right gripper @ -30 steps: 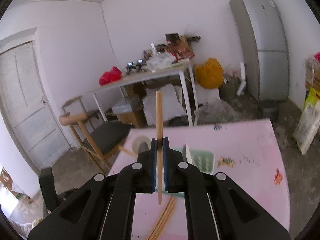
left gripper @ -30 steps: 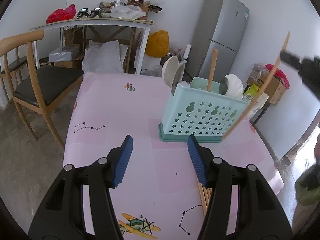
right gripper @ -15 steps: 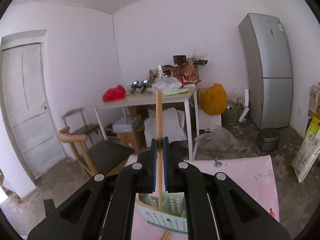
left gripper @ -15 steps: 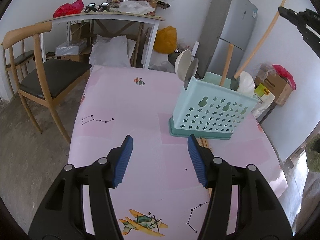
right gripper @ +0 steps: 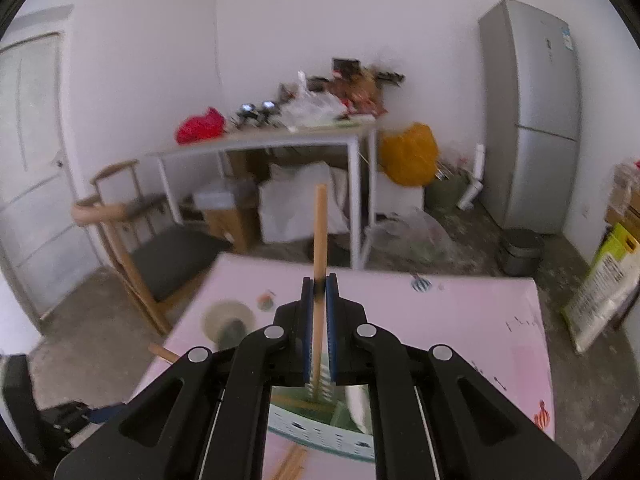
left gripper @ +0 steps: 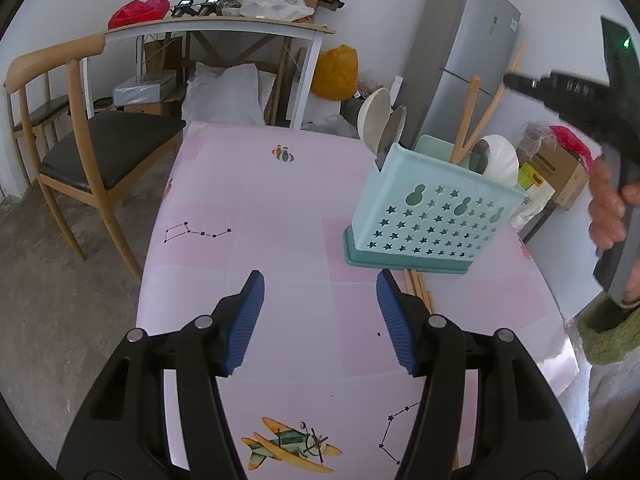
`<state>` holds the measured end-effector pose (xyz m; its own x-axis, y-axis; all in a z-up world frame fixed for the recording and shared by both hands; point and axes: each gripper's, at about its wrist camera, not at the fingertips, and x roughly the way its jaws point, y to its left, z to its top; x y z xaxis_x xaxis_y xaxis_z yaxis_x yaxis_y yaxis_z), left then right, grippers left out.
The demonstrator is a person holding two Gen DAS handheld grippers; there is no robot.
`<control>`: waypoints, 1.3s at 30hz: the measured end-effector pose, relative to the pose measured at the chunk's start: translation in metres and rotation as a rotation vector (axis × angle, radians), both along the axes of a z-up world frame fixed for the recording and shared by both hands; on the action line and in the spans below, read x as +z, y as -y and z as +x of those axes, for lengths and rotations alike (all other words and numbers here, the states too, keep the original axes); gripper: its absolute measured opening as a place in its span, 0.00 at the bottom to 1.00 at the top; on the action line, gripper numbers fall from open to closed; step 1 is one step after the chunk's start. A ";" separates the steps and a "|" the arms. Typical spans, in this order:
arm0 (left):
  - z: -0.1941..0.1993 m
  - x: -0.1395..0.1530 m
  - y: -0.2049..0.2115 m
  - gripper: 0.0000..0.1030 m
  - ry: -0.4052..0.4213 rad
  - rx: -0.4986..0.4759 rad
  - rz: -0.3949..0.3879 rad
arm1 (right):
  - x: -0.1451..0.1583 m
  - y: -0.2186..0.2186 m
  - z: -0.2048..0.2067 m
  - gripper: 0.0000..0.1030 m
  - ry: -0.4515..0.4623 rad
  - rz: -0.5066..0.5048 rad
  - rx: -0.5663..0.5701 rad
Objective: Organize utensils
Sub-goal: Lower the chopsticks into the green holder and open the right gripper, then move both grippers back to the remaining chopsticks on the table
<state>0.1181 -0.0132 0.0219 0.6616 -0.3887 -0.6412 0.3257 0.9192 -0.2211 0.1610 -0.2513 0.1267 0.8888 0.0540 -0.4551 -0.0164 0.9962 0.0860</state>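
While we scan the left wrist view from its 9 o'clock edge, we find the left gripper with jaws apart and nothing between them, above the pink table. At 2 o'clock stands the utensil basket, holding spoons and one chopstick; loose chopsticks lie at its base. We see the right gripper clamped on a second chopstick, lower end over the basket.

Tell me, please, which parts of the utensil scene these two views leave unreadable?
- Left wrist view: the loose chopsticks on the table run under the holder and behind the left gripper, so their count is unclear.
- Right wrist view: the right gripper hides the held chopstick's lower end; the holder below is blurred.
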 end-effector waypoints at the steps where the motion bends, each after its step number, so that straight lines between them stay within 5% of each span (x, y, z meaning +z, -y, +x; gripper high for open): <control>1: -0.001 -0.001 0.000 0.54 0.000 0.000 0.000 | -0.004 0.004 0.001 0.08 -0.016 0.011 -0.003; 4: 0.000 -0.002 0.000 0.54 -0.004 -0.002 0.003 | -0.008 0.019 0.002 0.27 -0.033 0.052 -0.037; 7: 0.001 -0.003 0.000 0.54 -0.008 -0.003 0.001 | -0.005 0.033 -0.005 0.37 -0.015 0.078 -0.067; 20: -0.001 -0.008 0.009 0.57 -0.018 -0.026 0.025 | -0.008 0.071 -0.077 0.47 0.051 0.202 -0.140; 25: -0.005 -0.011 0.019 0.58 -0.016 -0.046 0.065 | -0.045 0.061 -0.097 0.50 -0.048 0.249 -0.129; 33: -0.019 -0.023 0.052 0.58 -0.030 -0.135 0.172 | -0.154 0.030 -0.104 0.50 -0.373 0.322 -0.143; 39: -0.032 -0.042 0.082 0.58 -0.065 -0.222 0.243 | -0.185 0.024 -0.112 0.50 -0.464 0.348 -0.170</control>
<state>0.0857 -0.0948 -0.0197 0.5330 -0.3490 -0.7708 0.5162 0.8559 -0.0306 0.0488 -0.2756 -0.0579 0.6106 0.1436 -0.7788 0.2582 0.8936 0.3672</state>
